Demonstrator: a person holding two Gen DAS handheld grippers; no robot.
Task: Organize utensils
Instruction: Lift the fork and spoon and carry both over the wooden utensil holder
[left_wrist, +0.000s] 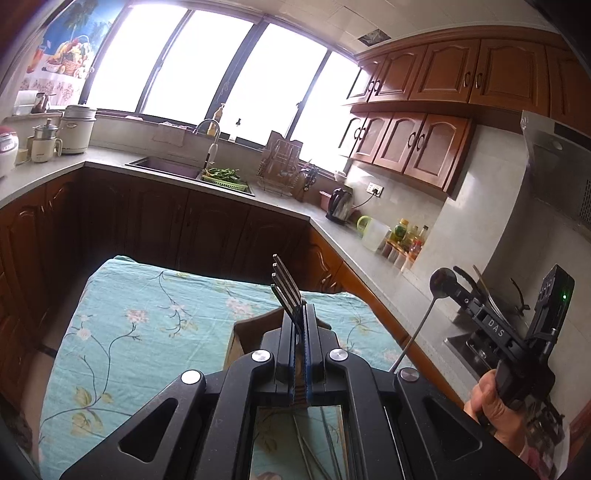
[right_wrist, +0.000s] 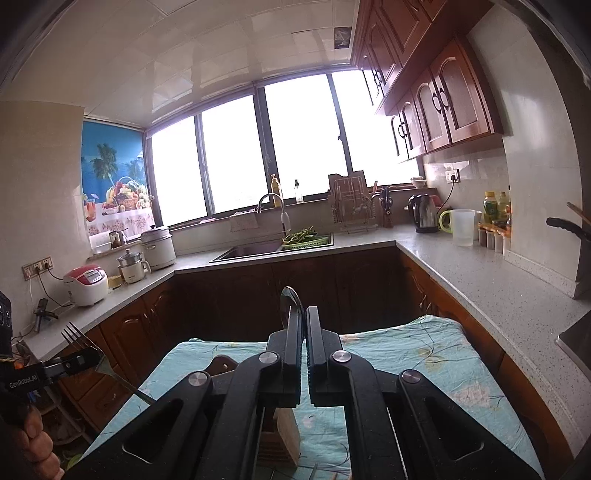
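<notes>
Left claw (left_wrist: 301, 314) clamped on a fork (left_wrist: 286, 284), tines jutting up toward 11 o'clock past the fingertips, raised above the table (left_wrist: 147, 314) with its turquoise floral cloth. In the right wrist view, same fork (right_wrist: 79, 341) at 9 o'clock, handle slanting down toward 4 o'clock.

Right claw (right_wrist: 304, 317) pinched on a spoon (right_wrist: 290, 301), bowl edge-on and poking up beyond the left finger at 12 o'clock. From the left wrist view, spoon (left_wrist: 439, 282) at 3 o'clock, round bowl up, thin handle running down toward 7 o'clock; right claw (left_wrist: 476, 295) held off the table's right edge, beside the grey counter (left_wrist: 369, 254).

Wooden holder (right_wrist: 277, 435) just under the right claw at 6 o'clock, standing on the cloth. More metal utensils (left_wrist: 317, 443) lying on the cloth beneath the left claw, blurred.
</notes>
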